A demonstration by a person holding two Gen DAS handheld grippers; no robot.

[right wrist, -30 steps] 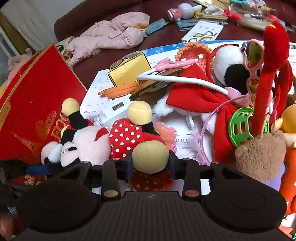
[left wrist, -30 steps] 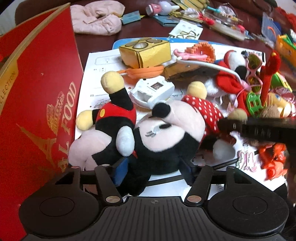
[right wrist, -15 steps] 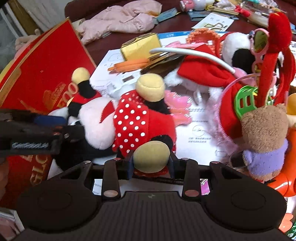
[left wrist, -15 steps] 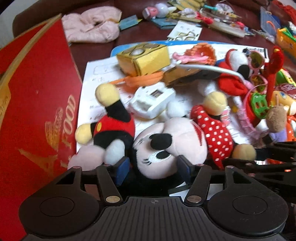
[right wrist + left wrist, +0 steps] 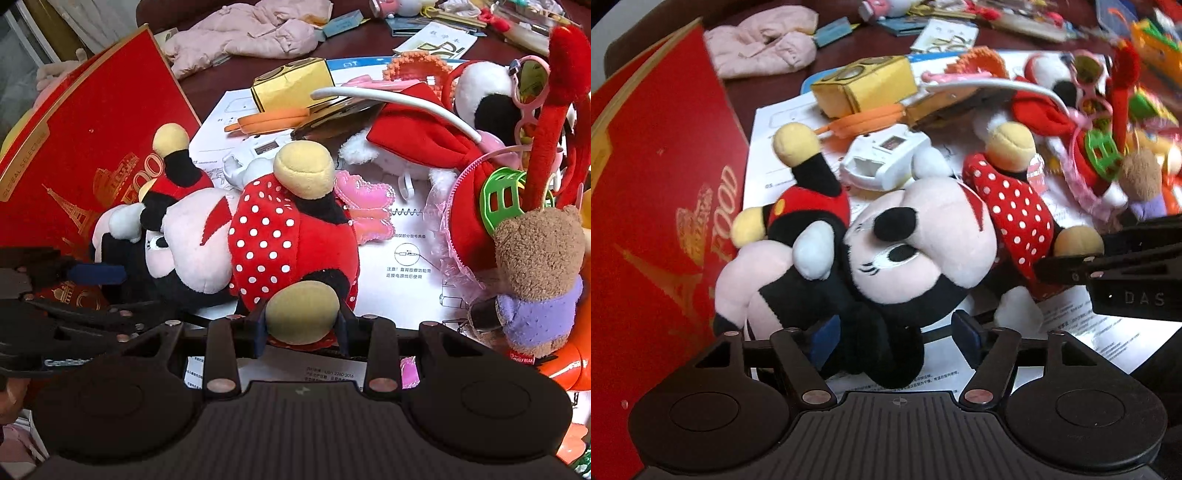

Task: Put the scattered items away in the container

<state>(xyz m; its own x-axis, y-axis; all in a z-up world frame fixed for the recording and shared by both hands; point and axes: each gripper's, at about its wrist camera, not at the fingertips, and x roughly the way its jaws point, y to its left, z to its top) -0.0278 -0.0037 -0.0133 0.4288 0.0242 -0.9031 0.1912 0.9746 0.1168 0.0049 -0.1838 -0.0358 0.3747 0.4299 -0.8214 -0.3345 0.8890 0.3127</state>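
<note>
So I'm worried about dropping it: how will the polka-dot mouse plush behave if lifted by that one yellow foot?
Probably floppy: the polka-dot mouse plush looks soft, so its big head would likely dangle. Likely light. The right hand-held gripper squeezes only the yellow foot, which might slip.

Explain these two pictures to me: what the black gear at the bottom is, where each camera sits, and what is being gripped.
There is no robot here. A person holds a two-finger claw in each hand, and each claw carries a wide-angle camera that looks along its fingers. The black gear at the bottom of each picture is that claw's own body.

One picture comes from the left claw. Its jaws are opening around the black head of a mouse doll, and the pads no longer seem to press on it.

The other picture comes from the right claw. It is shut on the yellow foot of the same spotted-dress doll.

The dolls lie on paper sheets on a dark table strewn with toys: a yellow box, a small bear. A red box stands at the left.
</note>
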